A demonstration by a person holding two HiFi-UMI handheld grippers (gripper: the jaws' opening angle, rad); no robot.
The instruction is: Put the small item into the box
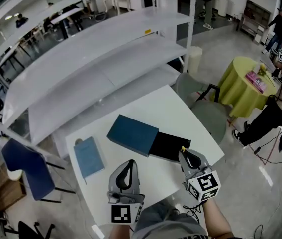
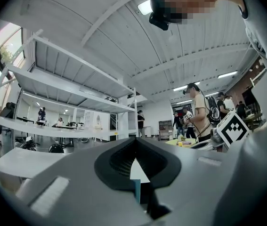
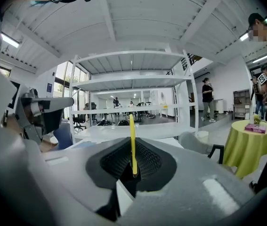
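Note:
On the white table (image 1: 131, 180) lies a dark teal box (image 1: 132, 133) with its black inner tray (image 1: 169, 146) slid out to the right. My right gripper (image 1: 184, 152) hovers at the tray's near right edge, shut on a thin yellow item (image 3: 132, 142) that stands upright between the jaws; it also shows as a yellow speck (image 1: 183, 149) at the tips. My left gripper (image 1: 127, 164) hangs over the table's near middle, just in front of the teal box, jaws shut with nothing between them. In the left gripper view, a slice of teal box (image 2: 136, 189) shows below the jaw tips.
A light blue booklet (image 1: 88, 157) lies on the table's left part. A white shelf rack (image 1: 96, 59) stands behind the table. A blue chair (image 1: 26, 171) is at the left, a grey chair (image 1: 200, 101) and a yellow-green clothed table (image 1: 240, 83) at the right, with people nearby.

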